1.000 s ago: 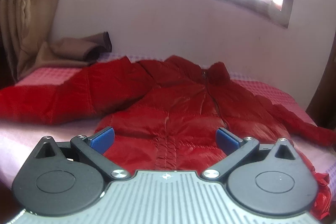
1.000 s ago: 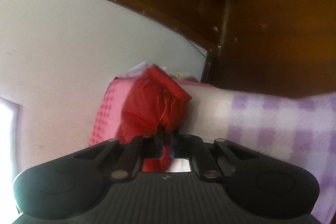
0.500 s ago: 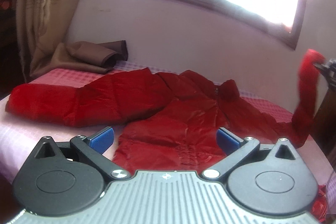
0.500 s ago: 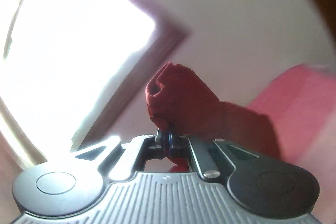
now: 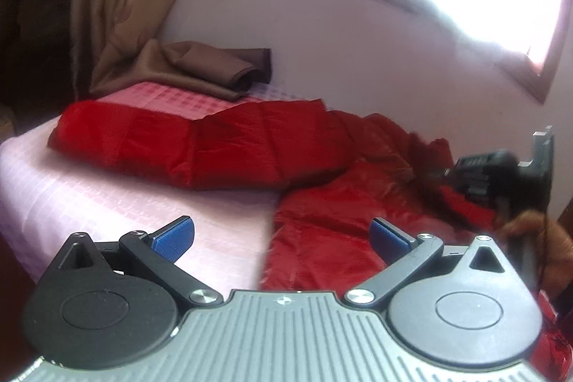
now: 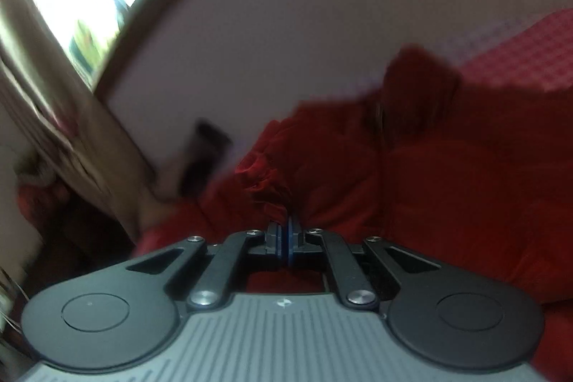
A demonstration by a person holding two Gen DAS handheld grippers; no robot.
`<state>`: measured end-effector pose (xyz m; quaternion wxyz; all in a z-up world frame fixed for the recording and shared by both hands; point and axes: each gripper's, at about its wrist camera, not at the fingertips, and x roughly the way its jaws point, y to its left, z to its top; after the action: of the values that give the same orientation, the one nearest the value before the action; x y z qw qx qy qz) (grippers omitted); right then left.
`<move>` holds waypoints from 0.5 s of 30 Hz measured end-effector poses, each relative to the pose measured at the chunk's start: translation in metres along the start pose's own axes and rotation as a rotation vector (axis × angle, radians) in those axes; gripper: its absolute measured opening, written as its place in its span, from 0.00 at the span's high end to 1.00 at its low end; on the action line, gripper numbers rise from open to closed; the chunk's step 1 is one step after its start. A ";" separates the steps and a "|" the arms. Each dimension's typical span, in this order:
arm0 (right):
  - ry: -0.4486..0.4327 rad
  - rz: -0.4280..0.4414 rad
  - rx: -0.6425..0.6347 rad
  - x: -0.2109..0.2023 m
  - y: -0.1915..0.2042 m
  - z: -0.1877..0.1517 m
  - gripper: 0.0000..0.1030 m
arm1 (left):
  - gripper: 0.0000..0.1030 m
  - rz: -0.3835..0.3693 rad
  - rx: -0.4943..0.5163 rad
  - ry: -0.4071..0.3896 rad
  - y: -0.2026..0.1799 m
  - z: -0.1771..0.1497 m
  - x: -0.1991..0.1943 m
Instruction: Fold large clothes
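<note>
While pinched, red jacket (image 6: 447, 188) bunches beyond right claw (image 6: 285, 235).

The jacket (image 5: 250, 145) lies across the bed (image 5: 107, 196) — folded cloth (image 5: 222, 67) behind it, against the wall (image 5: 322, 42).

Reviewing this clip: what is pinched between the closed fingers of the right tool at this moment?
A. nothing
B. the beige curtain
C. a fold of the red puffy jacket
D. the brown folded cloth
C: in the right wrist view the right tool has its blue pads shut on a bunched fold of the red puffy jacket.
</note>
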<state>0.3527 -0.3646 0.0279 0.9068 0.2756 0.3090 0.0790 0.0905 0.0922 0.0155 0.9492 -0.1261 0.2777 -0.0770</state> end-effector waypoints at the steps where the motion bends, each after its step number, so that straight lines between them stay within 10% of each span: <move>1: 0.021 -0.020 -0.029 0.005 0.002 -0.004 0.97 | 0.01 0.004 -0.007 0.005 0.004 0.000 0.002; 10: 0.113 -0.223 -0.389 0.043 0.043 -0.044 0.97 | 0.00 0.009 -0.182 0.045 0.058 0.009 0.018; 15: 0.024 -0.353 -0.690 0.048 0.070 -0.088 0.96 | 0.01 0.060 -0.396 0.014 0.118 0.021 0.025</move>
<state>0.3399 -0.2515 -0.0169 0.9423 -0.1039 0.3173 0.0243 0.1321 0.2042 -0.0134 0.9058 -0.3017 0.2974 0.0065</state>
